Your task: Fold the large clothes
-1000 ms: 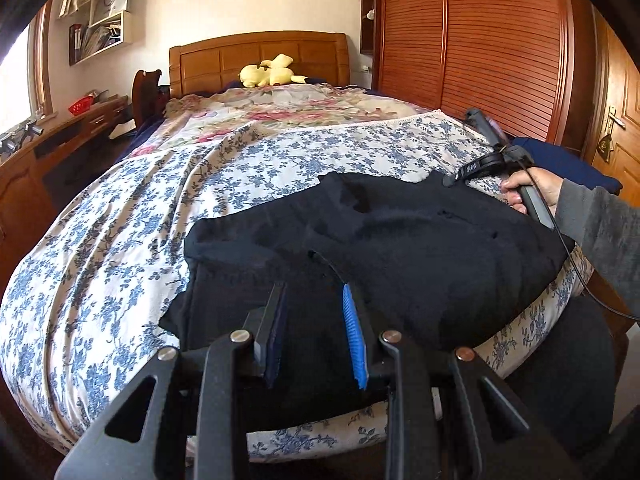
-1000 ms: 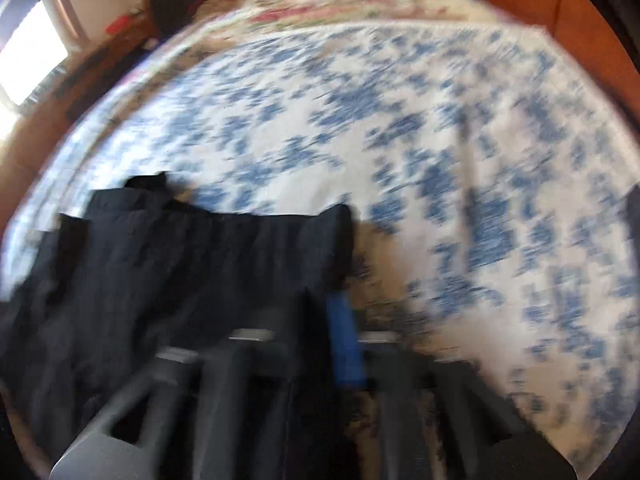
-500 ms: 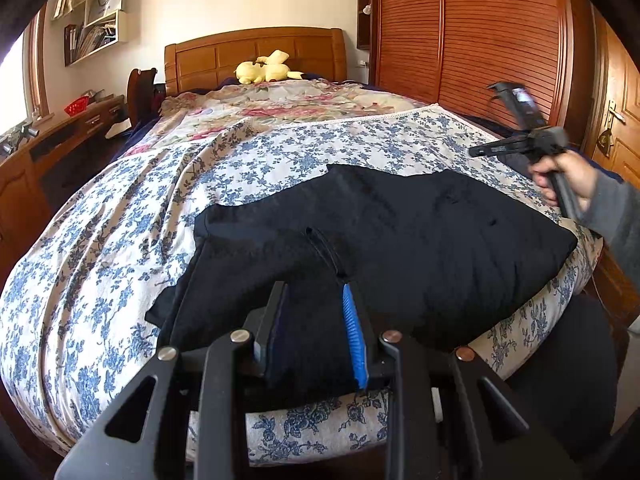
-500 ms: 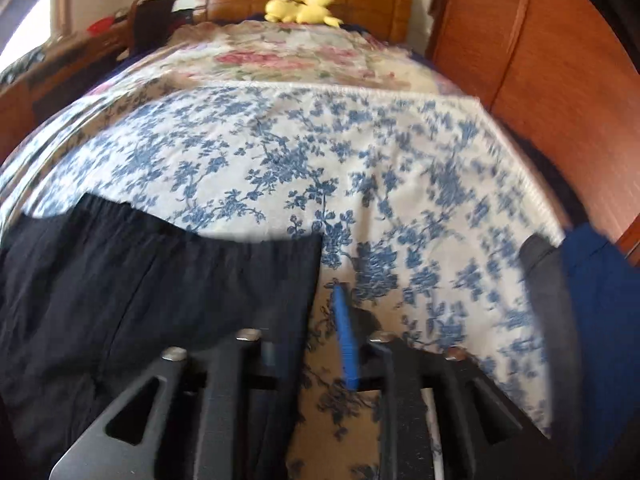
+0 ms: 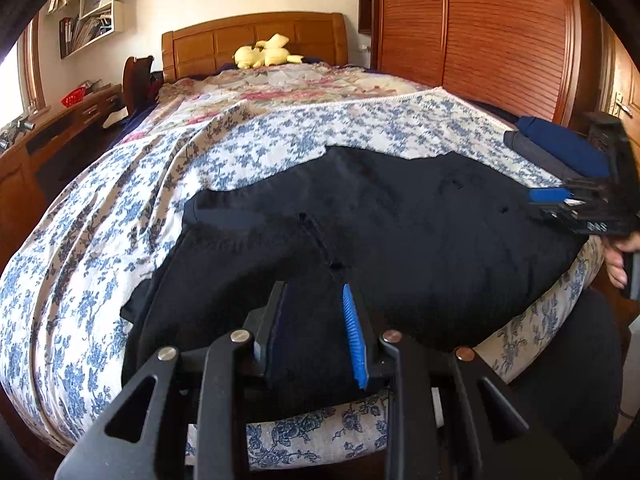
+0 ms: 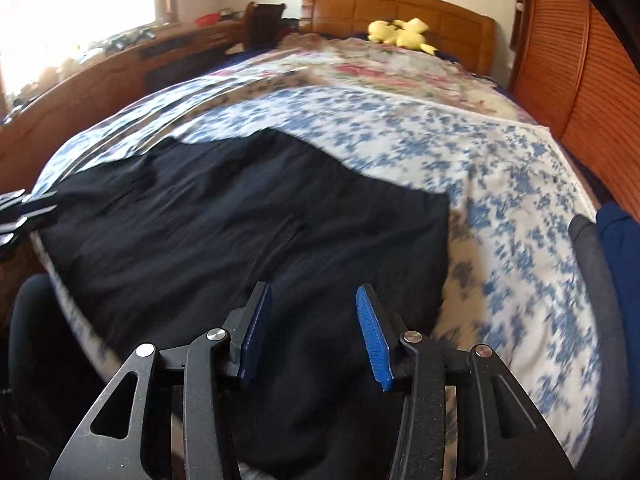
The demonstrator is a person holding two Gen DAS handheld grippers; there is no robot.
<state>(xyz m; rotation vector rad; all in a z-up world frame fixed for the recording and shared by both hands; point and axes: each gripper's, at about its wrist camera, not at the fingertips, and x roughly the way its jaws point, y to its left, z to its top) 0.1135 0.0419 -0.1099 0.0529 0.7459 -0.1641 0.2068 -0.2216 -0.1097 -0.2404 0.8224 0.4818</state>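
A large black garment (image 5: 400, 232) lies spread across the near end of the bed on a blue-flowered bedspread (image 5: 280, 136). It also shows in the right wrist view (image 6: 248, 224). My left gripper (image 5: 314, 300) hovers just above the garment's near left part, jaws partly open and empty. My right gripper (image 6: 314, 312) is open and empty above the garment's near right part. It appears in the left wrist view at the right edge (image 5: 576, 200).
A folded stack of dark blue and grey clothes (image 5: 560, 148) lies at the bed's right edge. A yellow plush toy (image 5: 264, 54) sits by the wooden headboard. A wooden wardrobe (image 5: 480, 32) stands right of the bed, a desk (image 5: 52, 128) left.
My right gripper let go of the garment's far right corner, opened, and swung back to the near right side. The garment now lies flatter. My left gripper barely moved.
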